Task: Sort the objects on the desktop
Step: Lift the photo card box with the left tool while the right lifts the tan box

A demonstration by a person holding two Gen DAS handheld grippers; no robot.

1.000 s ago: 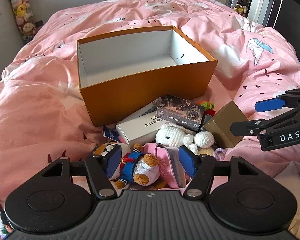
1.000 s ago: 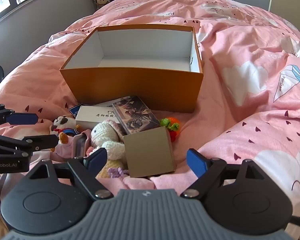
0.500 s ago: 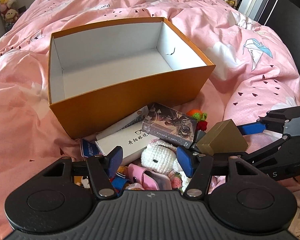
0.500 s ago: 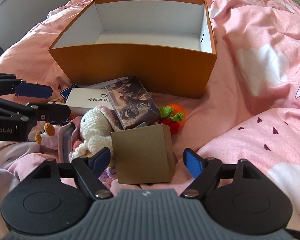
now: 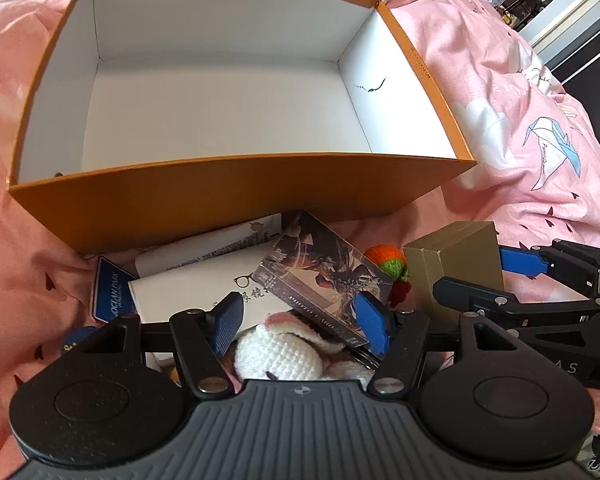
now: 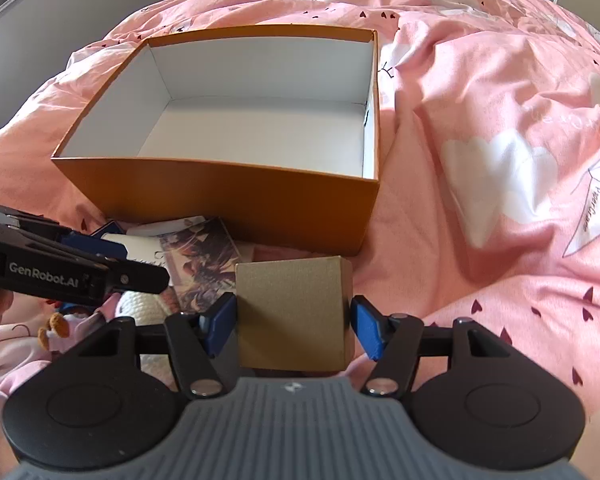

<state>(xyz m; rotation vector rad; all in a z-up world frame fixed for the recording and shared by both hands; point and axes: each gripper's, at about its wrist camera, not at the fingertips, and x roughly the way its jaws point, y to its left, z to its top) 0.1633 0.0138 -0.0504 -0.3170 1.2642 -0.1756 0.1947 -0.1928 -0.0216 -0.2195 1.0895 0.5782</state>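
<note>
Your right gripper [image 6: 292,324] has just been closing, and the small tan cardboard box [image 6: 294,312] now sits squarely between its blue pads. The left pad looks to be against the box's side; the right pad [image 6: 366,330] seems to stand a sliver off the other side, so you cannot call this a firm grip yet. The box rests on the pink duvet [image 6: 480,208], just in front of the orange storage box [image 6: 236,200], near its right-hand corner.

Your left gripper [image 5: 300,322] is spread wide, clamping nothing. Between and below its pads lies the white crocheted bunny [image 5: 280,354], and over the bunny's far side leans the dark photo card box [image 5: 320,276], its near edge close to your right-hand pad [image 5: 372,330]. Whether that pad touches it is hard to tell.

Further out in the left view, a white glasses case box [image 5: 180,296] lies under the photo card box, with a blue Ocean Park card [image 5: 110,292] at its left end and a white leaflet [image 5: 208,248] tucked against the orange box's near wall. To the right of the card box sits an orange and green crocheted piece [image 5: 386,260], then the tan box.

The orange box stands open beyond the whole pile, its white inside bare. In the right view a small bear plush [image 6: 54,330] peeks out at the near left.
</note>
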